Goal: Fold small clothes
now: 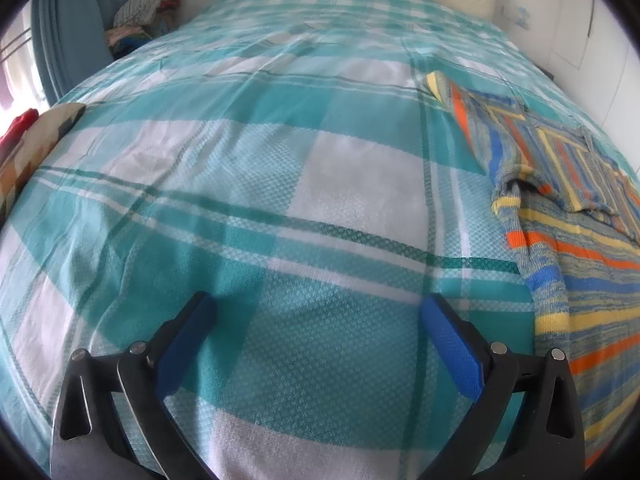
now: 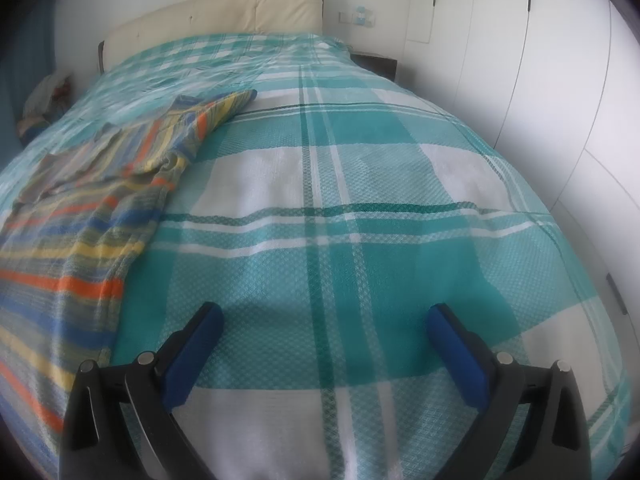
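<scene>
Between both grippers, the striped sweater (image 1: 576, 216) is lying flat for folding; left gripper (image 1: 318, 312) and right gripper (image 2: 324, 322) are hovering spread apart, empty.

The bedspread (image 1: 256, 208) is woven cloth with a fine waffle texture, matt throughout. The striped sweater (image 1: 580, 264) near the bed's edge is soft ribbed knit, also matt. Each claw has matt black plastic arms, blue rubbery-looking pads (image 1: 452, 344) and small shiny metal pins. The headboard (image 2: 224, 16) looks smooth, padded, cream upholstery.
</scene>
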Demonstrator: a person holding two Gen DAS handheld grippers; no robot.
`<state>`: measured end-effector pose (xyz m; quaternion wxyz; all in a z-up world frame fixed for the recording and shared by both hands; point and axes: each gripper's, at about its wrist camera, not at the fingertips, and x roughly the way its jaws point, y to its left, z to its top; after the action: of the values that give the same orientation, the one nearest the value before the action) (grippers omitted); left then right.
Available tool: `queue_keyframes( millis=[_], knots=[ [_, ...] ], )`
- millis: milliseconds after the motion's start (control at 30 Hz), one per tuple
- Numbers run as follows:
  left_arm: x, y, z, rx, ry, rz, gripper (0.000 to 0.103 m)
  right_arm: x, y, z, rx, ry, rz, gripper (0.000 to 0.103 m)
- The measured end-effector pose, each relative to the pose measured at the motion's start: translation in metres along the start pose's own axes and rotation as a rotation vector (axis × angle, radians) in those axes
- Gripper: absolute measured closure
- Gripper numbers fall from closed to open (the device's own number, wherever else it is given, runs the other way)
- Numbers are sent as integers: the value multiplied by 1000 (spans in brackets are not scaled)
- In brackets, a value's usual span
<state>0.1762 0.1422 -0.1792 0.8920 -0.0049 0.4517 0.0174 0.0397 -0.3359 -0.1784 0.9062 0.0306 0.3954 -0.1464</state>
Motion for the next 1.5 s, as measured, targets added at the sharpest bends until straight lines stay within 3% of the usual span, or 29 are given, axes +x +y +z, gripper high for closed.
queue_keyframes(
  millis=[1500],
  knots=[
    [2, -3, -2, 19, -2, 27, 0, 0, 1, 0, 0, 0, -1, 2]
  ],
)
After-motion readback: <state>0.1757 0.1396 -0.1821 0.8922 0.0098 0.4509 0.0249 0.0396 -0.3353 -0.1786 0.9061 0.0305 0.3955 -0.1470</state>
